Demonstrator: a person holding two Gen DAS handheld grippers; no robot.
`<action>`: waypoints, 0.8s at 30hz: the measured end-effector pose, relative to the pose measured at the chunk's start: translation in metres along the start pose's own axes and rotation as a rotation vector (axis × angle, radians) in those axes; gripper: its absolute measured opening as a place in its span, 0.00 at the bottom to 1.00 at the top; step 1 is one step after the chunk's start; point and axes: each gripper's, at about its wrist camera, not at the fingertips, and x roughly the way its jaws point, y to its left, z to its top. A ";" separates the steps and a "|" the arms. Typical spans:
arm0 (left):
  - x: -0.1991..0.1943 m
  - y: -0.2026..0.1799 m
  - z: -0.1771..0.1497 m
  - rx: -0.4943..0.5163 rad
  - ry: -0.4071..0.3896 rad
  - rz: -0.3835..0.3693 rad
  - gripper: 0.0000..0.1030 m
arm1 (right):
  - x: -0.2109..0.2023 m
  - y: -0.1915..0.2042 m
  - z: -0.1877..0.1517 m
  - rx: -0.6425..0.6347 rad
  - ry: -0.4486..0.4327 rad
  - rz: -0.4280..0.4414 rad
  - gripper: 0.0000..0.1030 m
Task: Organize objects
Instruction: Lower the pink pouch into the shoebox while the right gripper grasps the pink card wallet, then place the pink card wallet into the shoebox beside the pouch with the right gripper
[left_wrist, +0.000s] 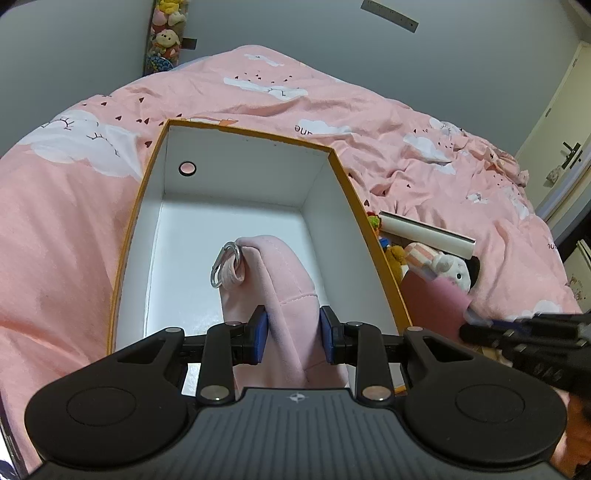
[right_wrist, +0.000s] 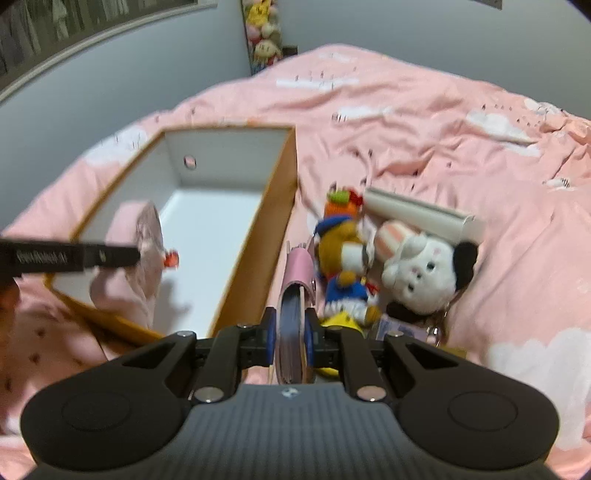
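An open orange box with white inside (left_wrist: 243, 173) lies on the bed; it also shows in the right wrist view (right_wrist: 284, 192). My left gripper (left_wrist: 293, 334) is shut on a pink plush item (left_wrist: 284, 273) with a metal carabiner (left_wrist: 225, 264), holding it inside the box. My right gripper (right_wrist: 291, 330) is shut on a pink notebook (right_wrist: 295, 280), held on edge just right of the box. A duck plush (right_wrist: 343, 258), a white bunny plush (right_wrist: 417, 273) and a white tube (right_wrist: 421, 214) lie right of the box.
The pink bedcover (left_wrist: 55, 229) with cloud print lies all around. A grey wall and a strip of hanging plush toys (left_wrist: 166, 33) stand behind. A door (left_wrist: 561, 122) is at the far right.
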 end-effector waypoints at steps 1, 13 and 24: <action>-0.001 0.000 0.001 0.001 -0.003 0.000 0.32 | -0.012 0.002 0.006 0.003 -0.021 0.004 0.15; -0.001 0.013 0.009 -0.024 0.032 -0.062 0.32 | -0.024 0.037 0.051 0.004 -0.150 0.194 0.15; 0.034 0.027 0.010 -0.136 0.127 -0.127 0.32 | 0.044 0.062 0.038 -0.023 0.023 0.099 0.15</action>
